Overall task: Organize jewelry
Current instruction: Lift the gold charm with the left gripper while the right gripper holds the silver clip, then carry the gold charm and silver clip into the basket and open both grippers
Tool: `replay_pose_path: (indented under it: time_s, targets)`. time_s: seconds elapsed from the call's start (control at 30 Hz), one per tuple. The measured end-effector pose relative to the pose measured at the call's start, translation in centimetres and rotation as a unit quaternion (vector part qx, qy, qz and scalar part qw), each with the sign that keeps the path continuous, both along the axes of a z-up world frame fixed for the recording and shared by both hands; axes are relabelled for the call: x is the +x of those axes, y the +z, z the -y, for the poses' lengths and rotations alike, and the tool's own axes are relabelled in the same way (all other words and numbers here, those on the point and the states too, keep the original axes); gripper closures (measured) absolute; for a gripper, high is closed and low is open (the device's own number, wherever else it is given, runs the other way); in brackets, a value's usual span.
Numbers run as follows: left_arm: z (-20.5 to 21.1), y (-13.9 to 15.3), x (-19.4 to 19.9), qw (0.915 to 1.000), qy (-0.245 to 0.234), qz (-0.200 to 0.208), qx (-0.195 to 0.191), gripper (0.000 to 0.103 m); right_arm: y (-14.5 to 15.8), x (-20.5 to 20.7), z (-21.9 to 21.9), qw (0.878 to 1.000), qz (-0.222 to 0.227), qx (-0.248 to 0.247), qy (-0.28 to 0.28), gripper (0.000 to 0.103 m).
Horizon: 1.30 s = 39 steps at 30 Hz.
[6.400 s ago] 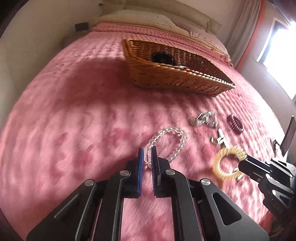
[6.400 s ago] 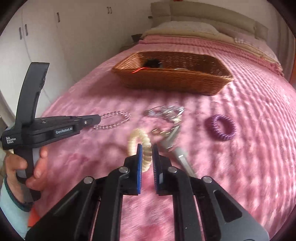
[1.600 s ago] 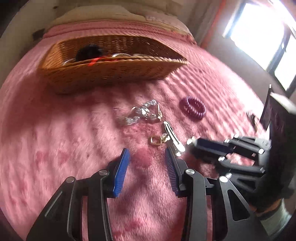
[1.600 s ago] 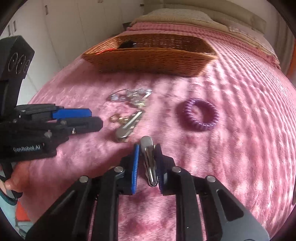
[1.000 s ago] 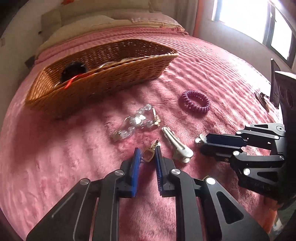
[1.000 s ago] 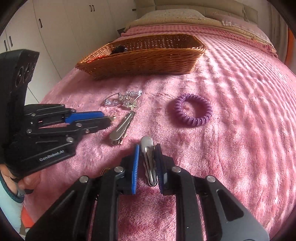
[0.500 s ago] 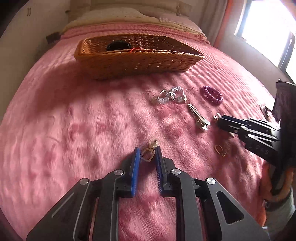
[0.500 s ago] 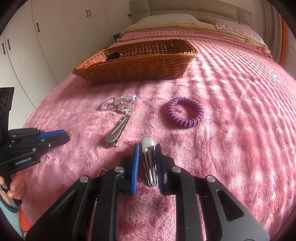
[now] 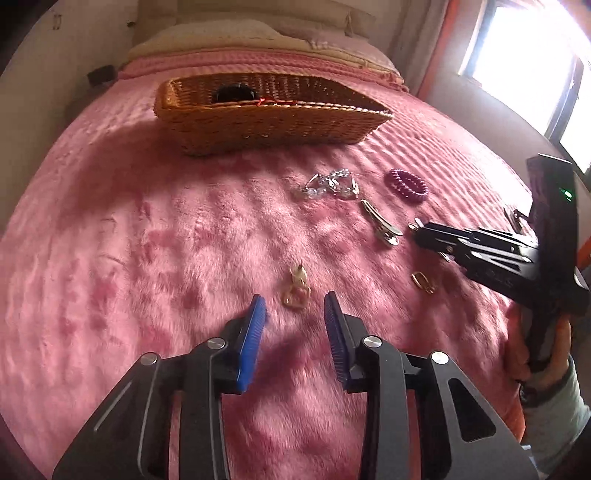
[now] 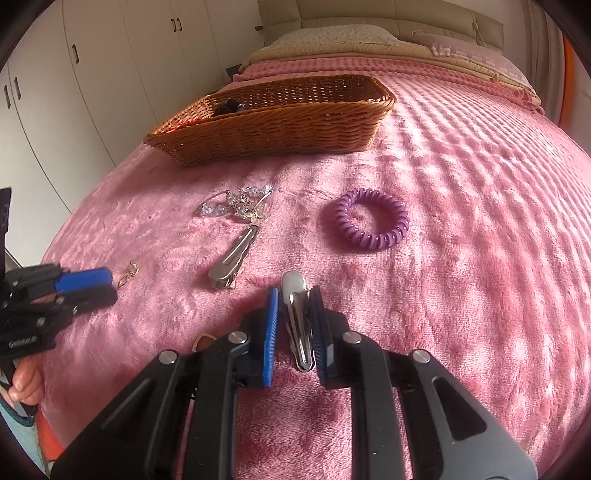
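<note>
Gold earring (image 9: 296,290) loose on pink blanket (image 9: 147,240), between wide-open left gripper (image 9: 294,318) fingers. Right gripper (image 10: 293,325) clamped on silver hair clip (image 10: 295,314).

Pink plush blanket (image 10: 461,229), mottled; brown woven wicker basket (image 10: 280,125); purple spiral hair tie (image 10: 371,218); silver hair clips (image 10: 236,258); gold earring (image 9: 295,290); blue ribbed gripper pads (image 9: 251,332).

Home bedroom: bed (image 10: 480,155) under pink plush blanket, pillows (image 10: 332,37) against padded headboard (image 10: 388,14), white built-in wardrobes (image 10: 110,74) alongside, bright window (image 9: 535,55), wicker basket (image 9: 273,118) on the blanket.
</note>
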<state>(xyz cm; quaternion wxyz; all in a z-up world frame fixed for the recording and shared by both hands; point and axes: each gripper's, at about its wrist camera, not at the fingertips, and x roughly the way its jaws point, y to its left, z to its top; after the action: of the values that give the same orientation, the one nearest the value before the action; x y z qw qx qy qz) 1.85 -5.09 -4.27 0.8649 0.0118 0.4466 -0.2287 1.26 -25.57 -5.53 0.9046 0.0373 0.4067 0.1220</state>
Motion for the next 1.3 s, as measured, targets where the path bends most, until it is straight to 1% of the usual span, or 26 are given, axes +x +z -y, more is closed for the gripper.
replay_pose_path:
  time_s: [0.03, 0.07, 0.13, 0.2, 0.23, 0.27, 0.33, 0.47, 0.63, 0.73, 0.8, 0.87, 0.97, 1.07, 1.1, 1.2, 1.27, 1.3]
  targets:
    - [0.3, -0.1, 0.3, 1.0, -0.003, 0.0, 0.002, 0.067, 0.0, 0.0, 0.0, 1.0, 0.001, -0.001, 0.0, 0.088]
    - [0.7, -0.2, 0.6, 0.9999, -0.004, 0.002, 0.011, 0.065, 0.0, 0.0, 0.0, 1.0, 0.002, -0.003, 0.0, 0.088]
    - [1.4, -0.1, 1.0, 0.9996, 0.001, 0.009, 0.028, 0.067, 0.0, -0.1, -0.2, 1.0, 0.004, -0.009, -0.001, 0.088]
    - [2.0, -0.2, 0.9, 0.9988, 0.001, 0.02, 0.045, 0.085, 0.1, -0.3, -0.5, 1.0, 0.011, -0.022, 0.0, 0.088]
    - [2.2, -0.3, 0.8, 0.9986, -0.004, 0.022, 0.048, 0.09, 0.2, -0.4, -0.7, 1.0, 0.015, -0.027, 0.002, 0.088]
    - [2.2, -0.2, 0.6, 0.9983, -0.005, 0.028, 0.051, 0.091, 0.3, -0.6, -1.0, 0.999, 0.02, -0.035, 0.003, 0.088]
    - [1.9, 0.0, 0.4, 0.9987, -0.006, 0.033, 0.039, 0.091, 0.5, -1.0, -1.3, 0.999, 0.031, -0.043, 0.004, 0.088]
    - [1.1, 1.1, -0.2, 0.9987, -0.002, 0.05, 0.013, 0.091, 1.2, -1.5, -1.2, 0.998, 0.047, -0.034, 0.012, 0.089]
    - [0.3, 4.3, -0.8, 0.9957, -0.002, 0.089, -0.024, 0.091, 2.8, -1.7, -0.6, 0.998, 0.055, -0.029, 0.002, 0.089]
    - [0.0, 6.3, -0.5, 0.9929, -0.001, 0.109, -0.046, 0.091, 4.5, -1.8, -0.7, 0.997, 0.074, -0.033, -0.001, 0.089]
    - [0.0, 7.7, 0.1, 0.9905, 0.0, 0.124, -0.059, 0.091, 6.3, -1.5, -0.9, 0.995, 0.092, -0.033, -0.002, 0.089]
    - [0.0, 8.8, 0.9, 0.9886, 0.005, 0.135, -0.065, 0.091, 7.8, -1.0, -1.0, 0.994, 0.106, -0.027, 0.002, 0.089]
    - [0.1, 10.4, 2.8, 0.9859, 0.013, 0.148, -0.077, 0.091, 10.4, 0.6, -1.1, 0.992, 0.127, -0.019, 0.006, 0.089]
    - [0.3, 11.6, 5.9, 0.9843, 0.023, 0.152, -0.087, 0.091, 12.5, 3.6, -1.5, 0.989, 0.145, -0.031, -0.005, 0.089]
    - [0.4, 11.8, 6.7, 0.9839, 0.027, 0.153, -0.088, 0.091, 13.0, 5.0, -1.6, 0.989, 0.146, -0.028, -0.006, 0.089]
    - [0.5, 12.0, 10.3, 0.9825, 0.045, 0.152, -0.097, 0.091, 13.9, 9.2, -1.6, 0.99, 0.138, -0.012, -0.009, 0.089]
    - [0.5, 11.6, 12.4, 0.9823, 0.056, 0.149, -0.099, 0.091, 13.6, 11.8, -1.8, 0.992, 0.127, -0.011, -0.012, 0.089]
    - [0.5, 11.2, 13.7, 0.9825, 0.062, 0.144, -0.1, 0.091, 13.1, 13.7, -1.9, 0.993, 0.113, -0.008, -0.016, 0.089]
